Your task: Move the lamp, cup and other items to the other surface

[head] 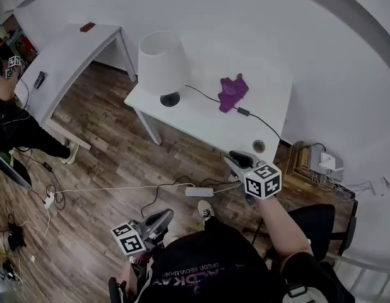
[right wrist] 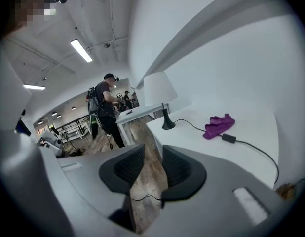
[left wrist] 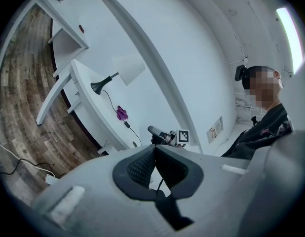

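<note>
Brown wood planks form the floor of a white-walled room, and two white tables stand on it. The nearer table occupies the centre of the head view. The farther table runs into the upper left and carries a dark remote and a small reddish object. A white power strip and loose cables lie on the floor below the nearer table. A black chair sits at lower right, and a second person stands at the left edge. On the nearer table the lamp stands upright toward the left end, its long axis vertical, with the white shade above a round black base. Its cord runs rightward past a purple cloth to the table's right edge. A small round cup, seen from above, stands at the near right corner, just beside the right gripper. That gripper points toward the table edge with its jaws parted; the right gripper view shows only floor between the pads. The left gripper, at lower centre and well apart from the table, has its pad tips pressed together with nothing between them.
</note>
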`<state>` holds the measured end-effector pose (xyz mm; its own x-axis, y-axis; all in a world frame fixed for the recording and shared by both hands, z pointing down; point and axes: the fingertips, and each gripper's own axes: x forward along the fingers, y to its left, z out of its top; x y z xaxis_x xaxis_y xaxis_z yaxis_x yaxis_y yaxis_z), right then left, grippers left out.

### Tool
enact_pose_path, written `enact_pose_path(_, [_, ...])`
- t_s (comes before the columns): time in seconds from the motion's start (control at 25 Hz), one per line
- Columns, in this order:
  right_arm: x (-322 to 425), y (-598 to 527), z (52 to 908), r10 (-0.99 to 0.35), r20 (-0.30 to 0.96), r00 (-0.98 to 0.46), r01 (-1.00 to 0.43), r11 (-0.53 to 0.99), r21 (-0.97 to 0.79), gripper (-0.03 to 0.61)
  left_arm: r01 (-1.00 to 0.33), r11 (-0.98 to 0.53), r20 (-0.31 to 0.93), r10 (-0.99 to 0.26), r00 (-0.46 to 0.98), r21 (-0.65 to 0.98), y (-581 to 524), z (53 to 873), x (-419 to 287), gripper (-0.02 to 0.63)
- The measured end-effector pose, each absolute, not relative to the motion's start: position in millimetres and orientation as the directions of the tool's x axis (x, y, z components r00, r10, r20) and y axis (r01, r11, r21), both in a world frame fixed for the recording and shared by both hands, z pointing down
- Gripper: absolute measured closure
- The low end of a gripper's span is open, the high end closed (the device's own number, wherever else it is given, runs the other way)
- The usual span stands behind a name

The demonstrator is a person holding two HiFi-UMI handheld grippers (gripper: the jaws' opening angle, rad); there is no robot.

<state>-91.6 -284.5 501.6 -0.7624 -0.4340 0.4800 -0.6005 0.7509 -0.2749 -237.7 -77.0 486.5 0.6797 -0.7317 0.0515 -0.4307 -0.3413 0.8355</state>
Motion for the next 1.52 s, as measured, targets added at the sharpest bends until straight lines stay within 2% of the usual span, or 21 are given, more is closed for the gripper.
enact_pose_path(0.4, [-54,-445,552,-0.463,0.624,-0.63,-0.667,0.734,-0.128,0.41,-0.499,-0.216,0.129,-0.812,0.569,0.839,-93,491,-242,0.611])
enact_pose_path(0.52, [-45,-496,568,-0.472,0.663,-0.581,-0.701,0.705,-0.112,0.375,-0.506,-0.175,0.146,-0.834,0.532,0.844,-94,493,-244,0.611])
enact_pose_path(0.76, [-37,-582,596,-0.494,0.716,-0.493,-0.775,0.623,-0.103,0.344,-0.518,-0.089,0.2,-0.857,0.475,0.851,-90,503,-243,0.611])
enact_pose_path(1.16, [-40,-653,641,-0.463,0.754,-0.466,-0.835,0.512,-0.202,0.29,-0.507,0.046,0.289,-0.864,0.413,0.861,-88,521,-234,0.611])
enact_pose_path(1.28, [-42,-664,654,-0.449,0.775,-0.446,-0.835,0.519,-0.18,0.277,-0.51,0.067,0.312,-0.856,0.413,0.858,-92,524,-229,0.611])
enact_pose_path(1.52, [-51,-669,677,-0.419,0.816,-0.398,-0.815,0.569,-0.106,0.289,-0.512,0.112,0.344,-0.857,0.384,0.852,-90,528,-232,0.611])
